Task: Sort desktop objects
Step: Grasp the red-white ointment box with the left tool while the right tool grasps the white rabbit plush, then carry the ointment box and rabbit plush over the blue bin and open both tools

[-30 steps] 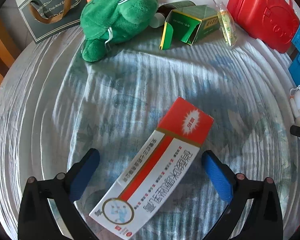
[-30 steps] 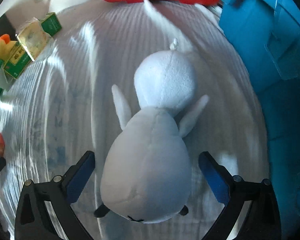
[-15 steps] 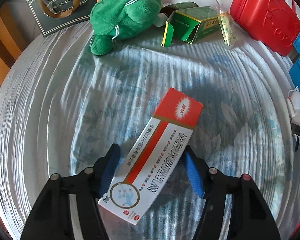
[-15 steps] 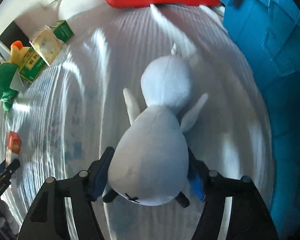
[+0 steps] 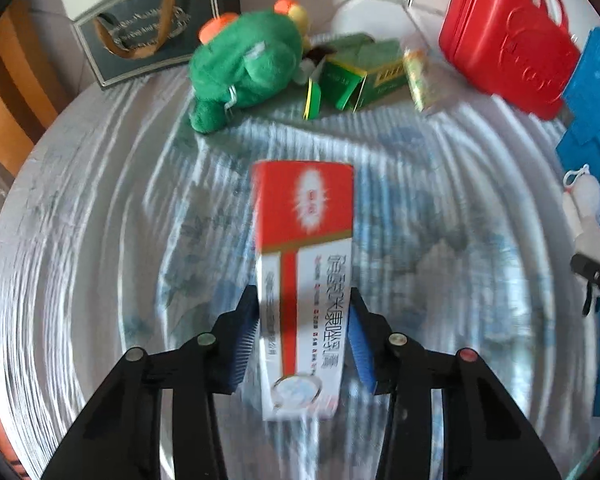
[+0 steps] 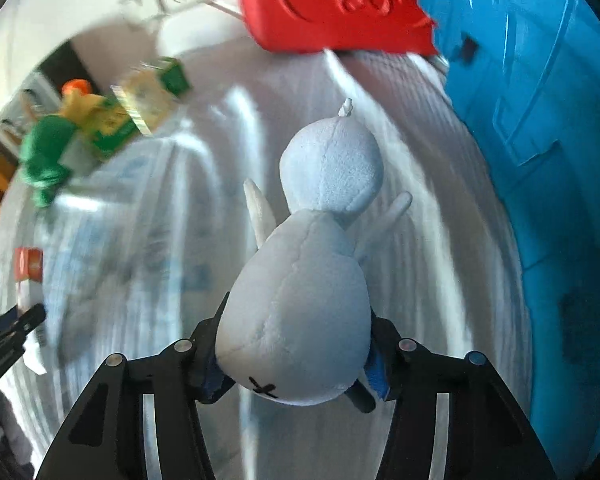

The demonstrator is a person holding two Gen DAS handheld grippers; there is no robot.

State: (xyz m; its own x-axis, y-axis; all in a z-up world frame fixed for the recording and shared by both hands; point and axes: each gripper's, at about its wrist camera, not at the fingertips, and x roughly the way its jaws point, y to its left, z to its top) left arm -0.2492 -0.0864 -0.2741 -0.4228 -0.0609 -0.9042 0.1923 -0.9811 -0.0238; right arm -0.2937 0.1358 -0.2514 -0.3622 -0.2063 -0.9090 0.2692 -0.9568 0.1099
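Note:
A long red-and-white carton [image 5: 304, 216] stands lengthwise between the blue pads of my left gripper [image 5: 303, 300], which is shut on its lower half and holds it off the striped tablecloth [image 5: 100, 240]. In the right wrist view a white plush toy [image 6: 332, 168] hangs head-forward. My right gripper [image 6: 296, 320] is closing on its body, and the pads press into the soft sides. The same carton [image 6: 28, 264] and the left gripper [image 6: 12, 328] show at the far left of that view. The plush [image 5: 588, 216] also appears at the right edge of the left wrist view.
At the back of the table lie a green plush frog [image 5: 248, 64], an open green carton [image 5: 360, 76] and a small clear packet [image 5: 420, 80]. A red case [image 5: 504, 44] and a blue bin [image 6: 540, 120] stand at the right. A dark paper bag [image 5: 148, 28] leans at the back left.
Both grippers went from wide open to closed, the left on the carton and the right on the plush. Both have lifted, and the carton has swung in line with the fingers.

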